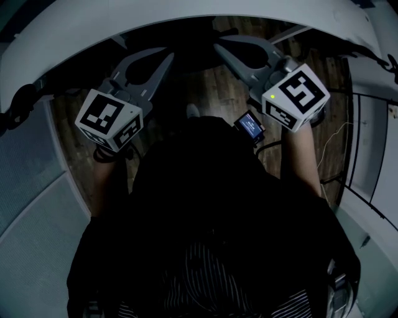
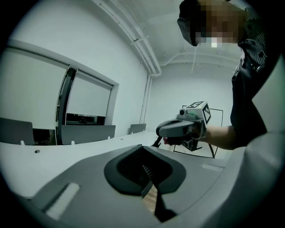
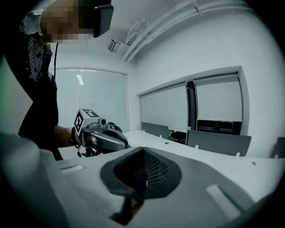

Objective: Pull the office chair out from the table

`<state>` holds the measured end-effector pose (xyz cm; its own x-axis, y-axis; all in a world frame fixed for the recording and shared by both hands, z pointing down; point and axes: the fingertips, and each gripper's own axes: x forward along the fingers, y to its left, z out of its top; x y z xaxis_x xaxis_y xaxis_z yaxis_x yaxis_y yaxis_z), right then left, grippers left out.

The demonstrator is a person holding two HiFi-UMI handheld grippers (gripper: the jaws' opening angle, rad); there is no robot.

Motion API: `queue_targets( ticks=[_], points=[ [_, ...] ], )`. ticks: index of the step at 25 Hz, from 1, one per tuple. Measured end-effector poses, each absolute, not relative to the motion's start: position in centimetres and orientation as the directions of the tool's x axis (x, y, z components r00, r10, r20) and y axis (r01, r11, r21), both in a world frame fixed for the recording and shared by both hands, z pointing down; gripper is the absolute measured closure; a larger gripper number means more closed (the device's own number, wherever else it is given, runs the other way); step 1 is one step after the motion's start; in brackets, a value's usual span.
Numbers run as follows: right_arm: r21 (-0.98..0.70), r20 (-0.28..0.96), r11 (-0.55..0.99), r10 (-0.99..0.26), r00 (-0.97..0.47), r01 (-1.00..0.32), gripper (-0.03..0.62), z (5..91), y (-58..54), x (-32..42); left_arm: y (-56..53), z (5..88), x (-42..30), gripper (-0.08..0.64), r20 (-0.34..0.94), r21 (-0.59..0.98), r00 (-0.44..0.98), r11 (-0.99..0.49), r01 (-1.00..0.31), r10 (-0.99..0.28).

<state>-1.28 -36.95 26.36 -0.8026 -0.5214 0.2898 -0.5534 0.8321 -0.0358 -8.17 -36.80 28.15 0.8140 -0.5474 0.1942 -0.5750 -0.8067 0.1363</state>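
Scene: a person in a dark top [image 1: 205,205] stands at a curved white table [image 1: 186,15], a gripper in each hand, seen from overhead.
Office chair: its black mesh back [image 3: 153,169] sits between the person and the table edge, dark in the head view, over the wood floor [image 1: 205,87].
Left gripper [image 1: 146,65]: jaws pressed together, a strip of the chair's mesh caught between them and floorboards showing below; it points toward the table.
Right gripper [image 1: 245,49]: jaws likewise drawn shut on the mesh, which fills the opening behind their tips.
Pair: the two grippers lie side by side and apart, each visible from the other's camera, marker cubes uppermost.
Forearms: bare, running back from the cubes on either side of the body.
Small screen [image 1: 250,126]: a lit device just beside the right gripper's cube, a cable trailing from it.
Tabletop: grey divider panels [image 3: 218,142] stand along its far side.
Backdrop: white walls and windows with drawn blinds [image 3: 164,107].
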Motion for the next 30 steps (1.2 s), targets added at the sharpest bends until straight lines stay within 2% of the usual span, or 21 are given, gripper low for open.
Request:
queue_targets(
  ticks=[4, 14, 20, 25, 30],
  points=[
    [-0.047, 0.308, 0.867, -0.460, -0.833, -0.496, 0.594, 27.6, -38.7, -0.7, -37.3, 29.0, -7.3, 0.566, 0.235, 0.141, 0.820, -0.817, -0.560, -0.522],
    [-0.053, 0.317, 0.892, -0.411, -0.855, -0.448, 0.594, 29.5, -39.9, -0.5, -36.3, 30.2, -7.1, 0.563, 0.221, 0.176, 0.852, -0.840, -0.513, -0.474],
    [0.029, 0.344, 0.889, -0.438, -0.831, -0.456, 0.594, 28.6, -39.7, -1.6, -37.3, 29.6, -7.4, 0.563, 0.243, 0.133, 0.864, -0.867, -0.480, -0.441],
    [0.009, 0.348, 0.876, -0.454, -0.820, -0.482, 0.594, 28.5, -39.9, -0.4, -36.2, 29.6, -6.2, 0.562, 0.244, 0.084, 0.908, -0.925, -0.370, -0.341],
    [0.028, 0.374, 0.880, -0.450, -0.811, -0.475, 0.594, 28.9, -39.8, -0.5, -36.7, 30.5, -6.3, 0.561, 0.285, 0.067, 0.895, -0.925, -0.375, -0.343]
  ],
)
